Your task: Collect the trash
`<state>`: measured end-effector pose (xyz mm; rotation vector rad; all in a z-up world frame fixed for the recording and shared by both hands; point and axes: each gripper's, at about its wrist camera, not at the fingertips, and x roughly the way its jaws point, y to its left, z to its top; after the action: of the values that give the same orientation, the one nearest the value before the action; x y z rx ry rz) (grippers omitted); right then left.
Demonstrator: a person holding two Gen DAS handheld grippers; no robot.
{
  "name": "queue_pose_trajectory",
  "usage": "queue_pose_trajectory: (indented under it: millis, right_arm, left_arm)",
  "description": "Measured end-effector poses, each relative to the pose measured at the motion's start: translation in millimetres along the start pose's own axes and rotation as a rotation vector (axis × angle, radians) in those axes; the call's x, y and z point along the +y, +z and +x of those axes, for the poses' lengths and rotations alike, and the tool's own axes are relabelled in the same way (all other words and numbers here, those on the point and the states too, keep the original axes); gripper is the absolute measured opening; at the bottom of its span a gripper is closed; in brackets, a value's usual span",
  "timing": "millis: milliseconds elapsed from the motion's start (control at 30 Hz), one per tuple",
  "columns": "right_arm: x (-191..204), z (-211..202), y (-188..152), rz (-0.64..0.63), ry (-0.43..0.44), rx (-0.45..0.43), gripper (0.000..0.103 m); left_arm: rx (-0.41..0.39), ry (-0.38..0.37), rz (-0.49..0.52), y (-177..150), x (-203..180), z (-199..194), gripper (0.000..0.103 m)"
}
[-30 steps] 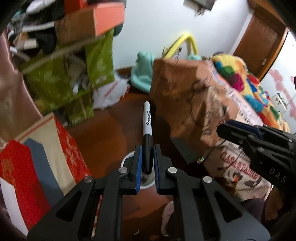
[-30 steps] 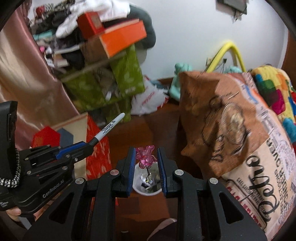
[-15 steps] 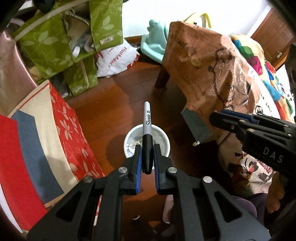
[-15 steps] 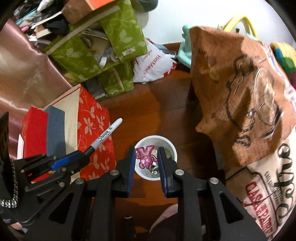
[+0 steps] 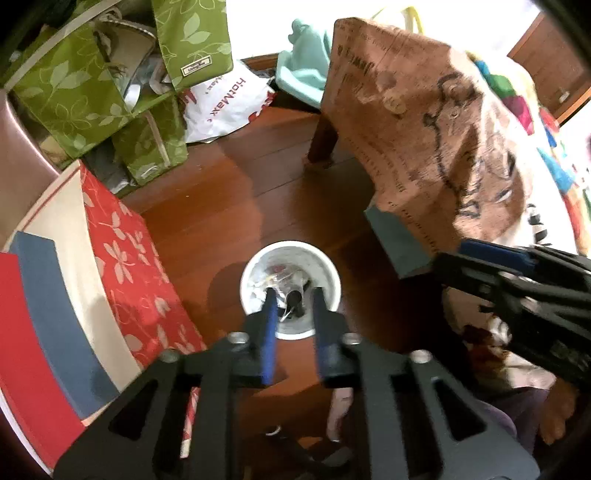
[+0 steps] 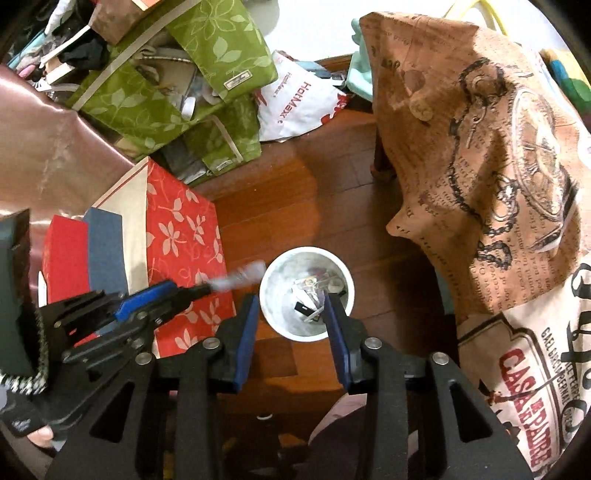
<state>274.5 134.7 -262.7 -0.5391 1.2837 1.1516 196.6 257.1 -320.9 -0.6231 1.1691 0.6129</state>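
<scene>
Both tools, left [image 5: 291, 299] and right [image 6: 290, 301], opening over white bin [image 6: 273, 273]; blurred marker [image 6: 240, 278] seemingly slipping from left tool, right empty.

- A polished reddish-brown wooden floor [image 6: 258, 221] is running across the middle of the room and catching a soft sheen of light.
- A white wall [image 5: 258, 26] is standing at the far side, with a dark skirting board along its foot.
- A table under a brown printed cloth [image 6: 480, 147] is filling the right side, one dark wooden leg [image 5: 323, 138] showing beneath.
- Green leaf-patterned storage bags [image 6: 177, 85] are piling up at the far left, with a white plastic bag [image 5: 225, 103] lying just beside them.
- A red flowered box [image 6: 181, 251] is sitting on the floor at the left.
- A brown wooden door [image 5: 550, 66] is showing at the far right in the left wrist view.
</scene>
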Motion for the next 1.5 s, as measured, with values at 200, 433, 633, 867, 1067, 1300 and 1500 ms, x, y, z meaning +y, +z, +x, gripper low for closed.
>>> queue_pose_trajectory:
  millis: [200, 433, 633, 867, 1067, 1300, 1500]
  right_arm:
    - [-2, -25, -14, -0.003, -0.03, -0.045, 0.033]
    - [7, -98, -39, 0.006, -0.082, -0.21, 0.033]
    - [30, -201, -84, 0.007, -0.168, -0.468, 0.033]
    - [72, -309, -158, 0.031, -0.341, -0.793, 0.033]
    - [100, -368, -226, 0.121, -0.467, -1.026, 0.033]
    - [122, -387, -276, 0.24, -0.544, -1.136, 0.038]
    - [137, -384, -297, 0.3, -0.564, -1.157, 0.073]
  left_arm:
    - [-0.037, -0.006, 0.017, -1, -7, -20, 0.032]
    - [-0.202, -0.041, 0.08, -9, -25, -105, 0.032]
    - [-0.403, -0.082, 0.199, -32, -54, -200, 0.032]
    - [-0.663, -0.222, 0.309, -79, -83, -314, 0.032]
    - [-0.845, -0.33, 0.422, -134, -102, -388, 0.033]
    - [-0.963, -0.424, 0.513, -199, -101, -429, 0.043]
    - [-1.02, -0.415, 0.539, -236, -88, -436, 0.075]
